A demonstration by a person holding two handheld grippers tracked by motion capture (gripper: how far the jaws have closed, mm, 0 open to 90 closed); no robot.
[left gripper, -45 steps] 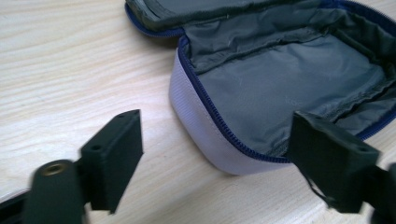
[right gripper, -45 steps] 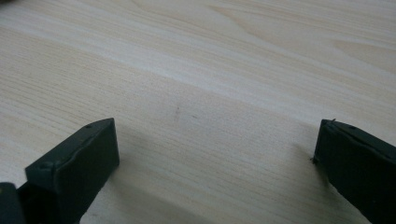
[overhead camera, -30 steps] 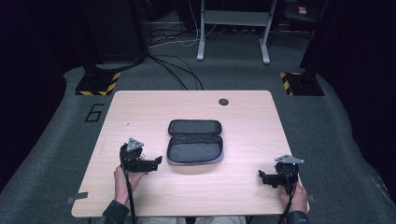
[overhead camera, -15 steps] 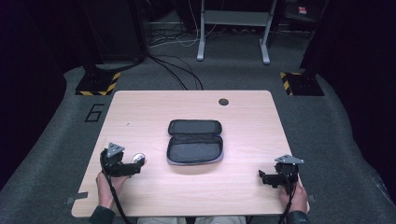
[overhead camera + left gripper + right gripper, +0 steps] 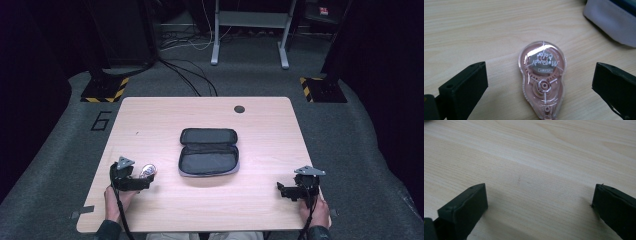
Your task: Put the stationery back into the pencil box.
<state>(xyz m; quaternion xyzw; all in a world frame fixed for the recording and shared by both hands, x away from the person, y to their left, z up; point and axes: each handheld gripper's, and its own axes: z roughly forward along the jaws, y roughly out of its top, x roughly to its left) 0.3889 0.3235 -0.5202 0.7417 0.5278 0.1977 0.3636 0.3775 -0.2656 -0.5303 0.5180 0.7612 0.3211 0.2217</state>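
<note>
Looking down from the high view, a pale wooden table (image 5: 210, 200) with rounded corners stands on grey carpet. Near its middle lies a black zip-up fabric pouch (image 5: 208, 152), opened flat with its grey inner lining facing up. At the table's near left corner the person's left hand (image 5: 116, 201) holds the left gripper (image 5: 144, 180), which points to the right towards the pouch; just beside its tip rests a small clear-and-pink plastic correction tape dispenser (image 5: 148, 171), well apart from the pouch. At the near right corner the right hand (image 5: 314, 211) holds the right gripper (image 5: 282, 189), which points left over bare wood. A small dark round grommet (image 5: 239, 109) sits near the table's far edge, and a dark figure 6 (image 5: 101, 120) is marked on the carpet to the left of the table.

From the left gripper view, the two black jaws are spread wide, one at each lower corner. The correction tape dispenser (image 5: 542, 79) lies flat on the wood between them, touching neither; its transparent teardrop shell shows pinkish gears and a silver label with cursive lettering. A grey corner of the pouch (image 5: 611, 23) shows at the upper right.

From the right gripper view, the black jaws again stand wide apart, with only light wood grain of the table (image 5: 536, 165) between them.
</note>
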